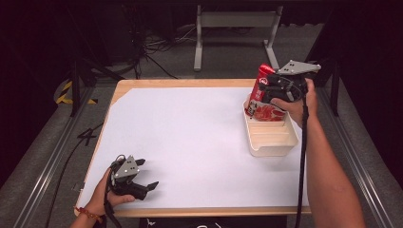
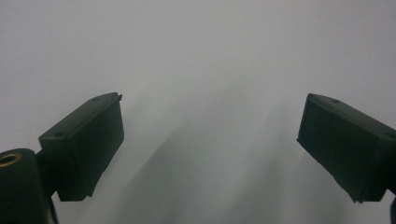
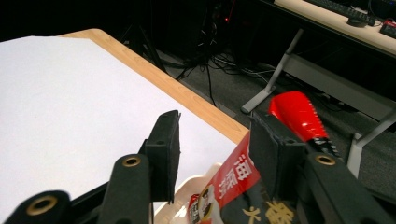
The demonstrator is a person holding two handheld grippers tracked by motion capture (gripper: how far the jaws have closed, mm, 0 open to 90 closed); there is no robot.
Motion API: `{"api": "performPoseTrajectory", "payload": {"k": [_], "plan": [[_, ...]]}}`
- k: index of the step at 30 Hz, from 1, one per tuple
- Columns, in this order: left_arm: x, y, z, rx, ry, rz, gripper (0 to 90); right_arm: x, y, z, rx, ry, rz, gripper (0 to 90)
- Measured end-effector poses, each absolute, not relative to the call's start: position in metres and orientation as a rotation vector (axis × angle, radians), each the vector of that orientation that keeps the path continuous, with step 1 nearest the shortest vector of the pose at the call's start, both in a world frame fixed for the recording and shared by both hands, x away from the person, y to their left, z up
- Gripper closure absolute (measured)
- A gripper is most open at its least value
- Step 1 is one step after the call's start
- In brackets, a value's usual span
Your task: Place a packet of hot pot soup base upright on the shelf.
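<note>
Two tongs: left tongs (image 1: 148,186) gape wide, idle; right tongs (image 3: 212,154) — spread around a snack bag (image 1: 263,97) over the tray (image 1: 272,140) — may let it topple.

White sheet (image 1: 190,137) brightly, evenly lit — surroundings dark; left gripper view soft and hazy, jaws casting faint shadows.

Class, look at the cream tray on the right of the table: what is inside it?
A red snack packet stands in the far end of the tray, at the right gripper. The near part shows bare ridged floor. Whatever lies under the packet is covered.
</note>
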State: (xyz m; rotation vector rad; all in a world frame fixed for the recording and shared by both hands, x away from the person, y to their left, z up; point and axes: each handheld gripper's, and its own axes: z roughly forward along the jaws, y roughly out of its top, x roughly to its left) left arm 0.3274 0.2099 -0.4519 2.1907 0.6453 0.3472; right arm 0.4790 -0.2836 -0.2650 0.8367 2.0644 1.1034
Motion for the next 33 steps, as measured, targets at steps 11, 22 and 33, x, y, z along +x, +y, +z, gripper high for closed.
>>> {"api": "performPoseTrajectory", "payload": {"k": [11, 22, 33], "plan": [[0.327, 0.209, -0.451, 2.190, 0.644, 0.352, 7.8, 0.468, -0.265, -0.275, 0.791, 2.133, 1.115, 47.2], [0.327, 0.210, -0.451, 2.184, 0.644, 0.354, 7.8, 0.446, -0.249, -0.285, 0.722, 2.209, 1.096, 39.0], [0.327, 0.210, -0.451, 2.181, 0.644, 0.358, 7.8, 0.425, -0.240, -0.302, 0.670, 2.260, 1.089, 33.0]]}}
